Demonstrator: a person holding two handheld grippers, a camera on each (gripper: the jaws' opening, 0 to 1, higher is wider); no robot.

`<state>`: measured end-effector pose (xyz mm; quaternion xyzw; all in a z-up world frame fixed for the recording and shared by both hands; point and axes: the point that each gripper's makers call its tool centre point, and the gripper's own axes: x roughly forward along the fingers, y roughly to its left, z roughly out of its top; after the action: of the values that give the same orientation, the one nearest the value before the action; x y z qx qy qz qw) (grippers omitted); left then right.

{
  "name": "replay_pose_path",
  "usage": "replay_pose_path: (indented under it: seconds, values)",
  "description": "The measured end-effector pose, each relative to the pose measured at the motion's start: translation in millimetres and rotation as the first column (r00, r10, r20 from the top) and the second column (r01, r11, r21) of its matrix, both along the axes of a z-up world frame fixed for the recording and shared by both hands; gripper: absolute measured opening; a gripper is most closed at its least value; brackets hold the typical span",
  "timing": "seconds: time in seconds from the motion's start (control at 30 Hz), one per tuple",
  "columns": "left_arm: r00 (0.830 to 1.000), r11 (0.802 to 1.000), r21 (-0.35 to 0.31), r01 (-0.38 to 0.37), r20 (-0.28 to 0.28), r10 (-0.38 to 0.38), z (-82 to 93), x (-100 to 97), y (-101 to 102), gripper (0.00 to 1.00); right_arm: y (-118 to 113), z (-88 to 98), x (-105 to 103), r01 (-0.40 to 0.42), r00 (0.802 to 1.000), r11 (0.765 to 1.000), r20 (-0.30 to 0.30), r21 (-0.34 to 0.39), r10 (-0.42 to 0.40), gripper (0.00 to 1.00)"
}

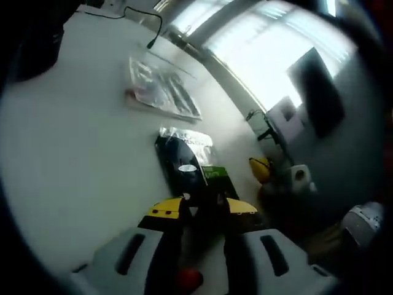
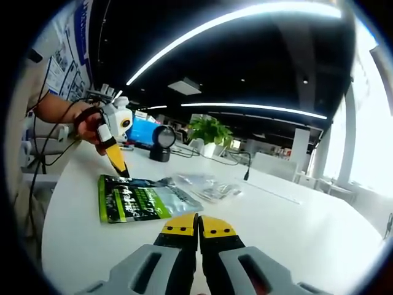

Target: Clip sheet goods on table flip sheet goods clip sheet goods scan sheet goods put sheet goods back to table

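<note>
A flat green and black sheet package (image 2: 142, 198) lies on the white table (image 2: 288, 233). In the right gripper view, a hand holds my left gripper (image 2: 121, 172) with its yellow tips pinched on the package's far left corner. In the left gripper view the same package (image 1: 186, 165) runs up from between the yellow jaws of the left gripper (image 1: 202, 208), which is shut on its near edge. My right gripper (image 2: 198, 226) hovers just in front of the package, jaws shut together with nothing between them.
Clear plastic packets (image 2: 207, 185) lie just beyond the green package, also seen as clear packets (image 1: 163, 92). A black round device (image 2: 163, 142), a blue box (image 2: 145, 131) and a plant (image 2: 212, 131) stand at the table's far side. A black cable (image 1: 145, 19) crosses the table.
</note>
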<state>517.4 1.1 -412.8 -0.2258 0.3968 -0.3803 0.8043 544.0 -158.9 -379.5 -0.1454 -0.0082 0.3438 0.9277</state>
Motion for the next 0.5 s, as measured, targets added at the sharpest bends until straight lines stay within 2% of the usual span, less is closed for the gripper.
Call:
replay_pose_path:
  seconds: [0.07,0.33,0.5]
  values:
    - [1.000,1.000,-0.014,-0.003,-0.015,0.002,-0.3,-1.2,-0.3,0.16,0.2,0.0,0.0,0.000,1.000,1.000,0.001,-0.001,0.000,0.00]
    - [0.999,0.999,-0.011,-0.033,-0.016,0.033,-1.2,0.1,3.1,0.01,0.8,0.1,-0.4,0.000,1.000,1.000,0.003,-0.004,0.000,0.00]
    - [0.999,0.999,-0.012,-0.044,-0.008,0.044,0.5,1.4,4.1,0.00,0.1,2.1,-0.9,0.010,1.000,1.000,0.016,-0.008,-0.010,0.00]
